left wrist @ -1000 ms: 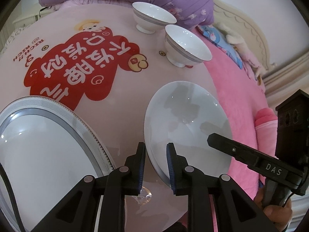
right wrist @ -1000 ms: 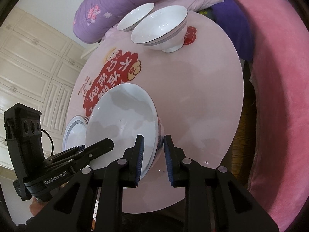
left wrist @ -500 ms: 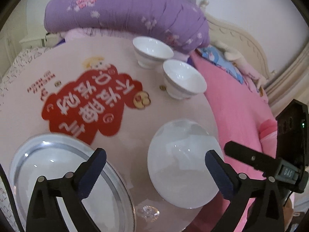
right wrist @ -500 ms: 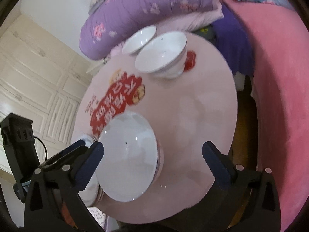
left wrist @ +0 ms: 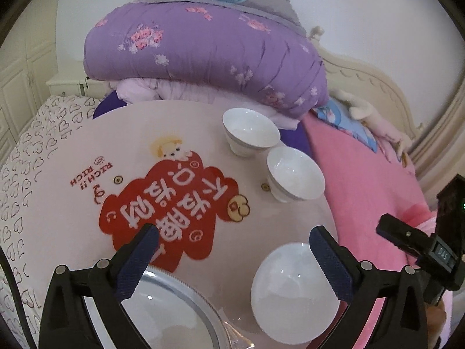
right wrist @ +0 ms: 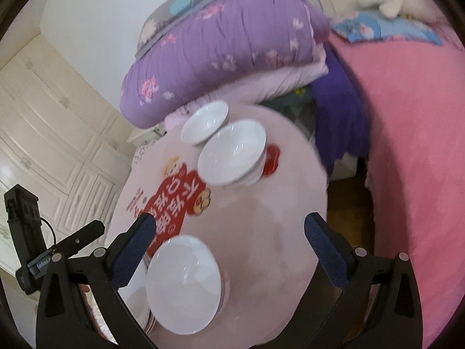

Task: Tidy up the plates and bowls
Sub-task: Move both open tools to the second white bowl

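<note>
A large white bowl rests on the round pink table near its right edge, touched by neither gripper. My left gripper hangs above it, open wide, with nothing between its blue pads. To the bowl's left lies a silver-rimmed plate, partly hidden by my left finger. Two small white bowls stand side by side at the far right. From the right wrist, the large bowl sits below my open right gripper, and the small bowls are beyond.
A folded purple quilt is piled just past the table's far edge. A pink bed runs along the right side, with a strip of wooden floor between it and the table. White cabinets stand at the left.
Both grippers were shut on the large bowl's rim. Both have opened wide, let it go and risen up and back; the bowl now sits alone on the table.
</note>
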